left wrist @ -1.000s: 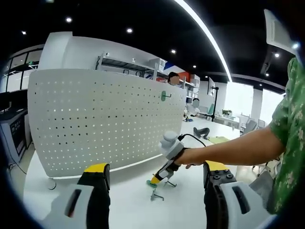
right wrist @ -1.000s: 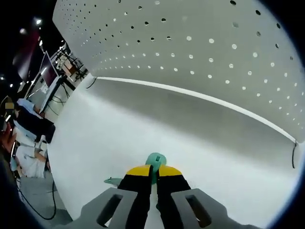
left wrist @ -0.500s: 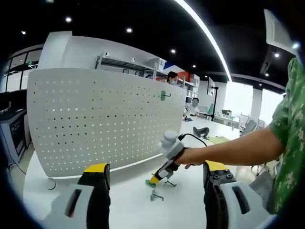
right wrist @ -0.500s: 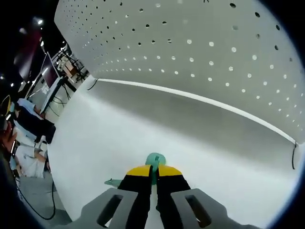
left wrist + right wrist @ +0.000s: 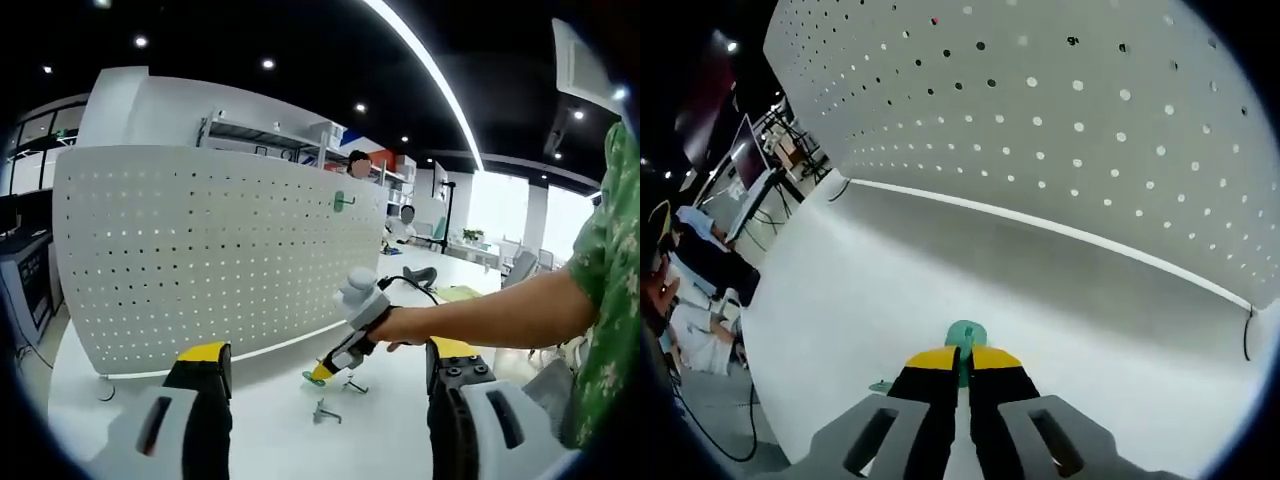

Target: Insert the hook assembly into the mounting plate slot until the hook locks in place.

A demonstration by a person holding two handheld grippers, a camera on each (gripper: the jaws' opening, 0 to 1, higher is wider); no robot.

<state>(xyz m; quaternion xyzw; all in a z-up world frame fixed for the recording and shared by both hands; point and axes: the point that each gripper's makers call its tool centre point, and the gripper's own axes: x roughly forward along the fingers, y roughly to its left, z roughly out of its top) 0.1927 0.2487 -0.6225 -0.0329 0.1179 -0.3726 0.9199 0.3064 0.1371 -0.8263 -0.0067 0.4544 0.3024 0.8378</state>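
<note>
Right claw [image 5: 961, 372] is clamped on the green hook [image 5: 964, 338] just above the table [image 5: 840, 300], near the pegboard [image 5: 1060, 120]; small, stiff and light, it seems best gripped by its stem.

Open table [image 5: 840, 300] before pegboard [image 5: 1060, 140]; hook [image 5: 323, 411] lies loose.

Big white table [image 5: 260, 440] here, plain top, nothing fancy. The white perforated mounting plate [image 5: 210, 250] stands upright right on it, running across the far side. A small grey metal hook piece [image 5: 322, 411] lies loose on the tabletop out in front of the plate.
</note>
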